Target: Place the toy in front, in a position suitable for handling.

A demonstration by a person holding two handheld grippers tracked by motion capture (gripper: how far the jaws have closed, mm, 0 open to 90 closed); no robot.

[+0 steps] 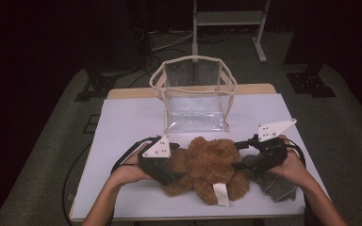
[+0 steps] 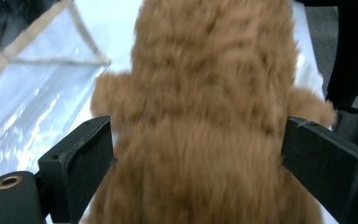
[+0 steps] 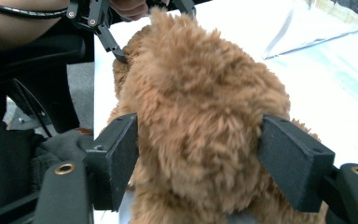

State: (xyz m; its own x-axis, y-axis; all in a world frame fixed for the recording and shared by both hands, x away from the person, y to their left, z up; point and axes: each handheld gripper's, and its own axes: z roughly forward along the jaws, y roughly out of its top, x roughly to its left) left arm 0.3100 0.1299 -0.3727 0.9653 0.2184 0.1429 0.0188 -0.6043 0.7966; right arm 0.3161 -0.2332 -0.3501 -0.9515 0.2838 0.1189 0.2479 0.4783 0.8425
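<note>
White sheeting covers the table (image 1: 122,117), and dark floor is seen around it. Between the jaws of the left gripper (image 1: 169,175) the brown furry plush bear (image 1: 207,167) is found; in the left gripper view the two black jaws stand wide, one on each flank of the fur, and whether the pads press on it cannot be told, because the picture is blurred. The right gripper (image 1: 239,155) is set against the opposite side of the same toy, its jaws also spread wide with the fur between them, and firm pressing cannot be confirmed there either. The bear is laid near the front edge of the table, with its long axis across it, from one gripper to the other, so both hands are equally near. Beyond the bear, toward the far edge, the clear plastic bag with beige trim (image 1: 195,94) is placed upright with its mouth open. Grey knitted cloth (image 1: 278,186) is seen under the right hand.
</note>
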